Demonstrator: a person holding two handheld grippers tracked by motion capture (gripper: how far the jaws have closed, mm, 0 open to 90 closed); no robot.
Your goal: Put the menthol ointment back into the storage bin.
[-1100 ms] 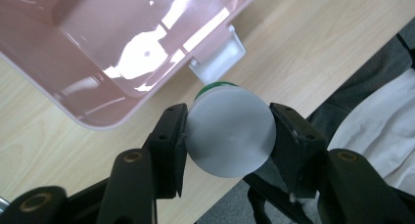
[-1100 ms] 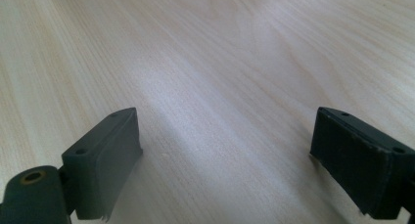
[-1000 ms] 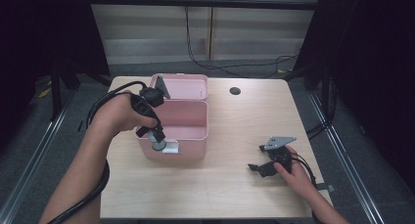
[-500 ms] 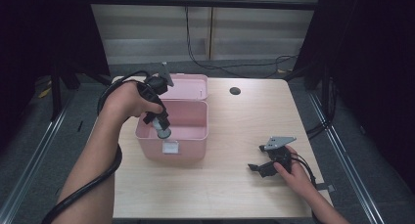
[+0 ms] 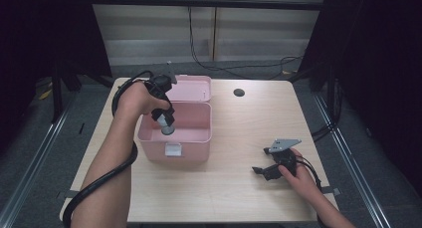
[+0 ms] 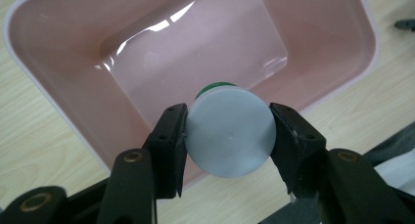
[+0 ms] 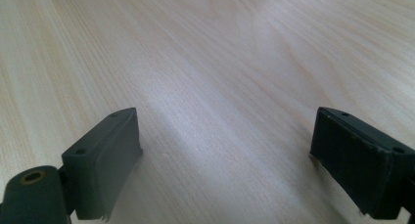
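A pink open box (image 5: 149, 138) with its lid (image 5: 191, 83) tipped back stands on the left half of the table. My left gripper (image 5: 166, 124) points down into the box, shut on a small white bottle (image 5: 167, 127) with a green band. In the left gripper view the bottle's white round end (image 6: 229, 136) sits clamped between both black jaws, over the empty pink box (image 6: 58, 77). My right gripper (image 5: 263, 172) rests on the table at the right, held by a hand, its jaws wide open. In the right gripper view, bare wood lies between its jaws (image 7: 225, 160).
The wooden table (image 5: 239, 133) has a small dark round hole (image 5: 239, 92) near its back edge. A white latch plate (image 5: 172, 149) sits on the box's front wall. Black cables trail from both grippers. Dark floor and metal rails surround the table.
My left gripper has carried the bottle from over the box's front wall back and down into the box. The right gripper has stayed where it was.
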